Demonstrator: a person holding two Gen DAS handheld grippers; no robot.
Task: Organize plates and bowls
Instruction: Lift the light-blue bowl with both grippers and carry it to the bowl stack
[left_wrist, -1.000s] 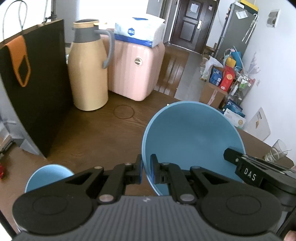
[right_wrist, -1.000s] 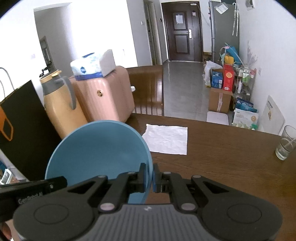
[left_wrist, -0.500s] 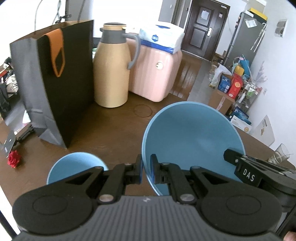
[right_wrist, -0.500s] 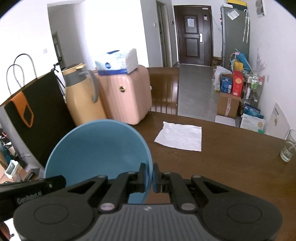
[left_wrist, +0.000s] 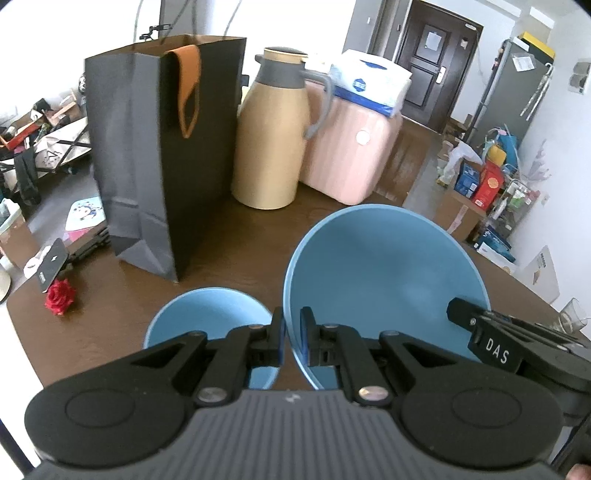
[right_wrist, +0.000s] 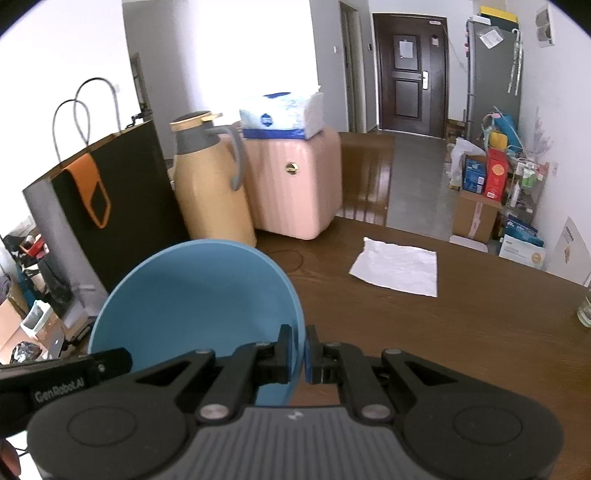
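— Left wrist view: what has the left gripper (left_wrist: 291, 332) got?

— The rim of the large blue bowl (left_wrist: 384, 273), its fingers (left_wrist: 276, 334) nipped tight on the edge. The right gripper (right_wrist: 298, 349) pinches the opposite rim the same way, so the bowl hangs between the two, tilted, above the brown table (left_wrist: 236, 254).

— And the other bowl?

— A small blue bowl (left_wrist: 207, 321) sits on the table just below and to the left of the big one, partly hidden behind the left gripper.

— What stands around them?

— A black paper bag (left_wrist: 162, 155) upright beyond the small bowl, a beige jug (left_wrist: 273, 136) beside it, then a pink case (left_wrist: 351, 155) with a tissue pack on top. A white napkin (right_wrist: 397, 264) lies flat further right, and a red rose (left_wrist: 59, 291) near the table's left edge.
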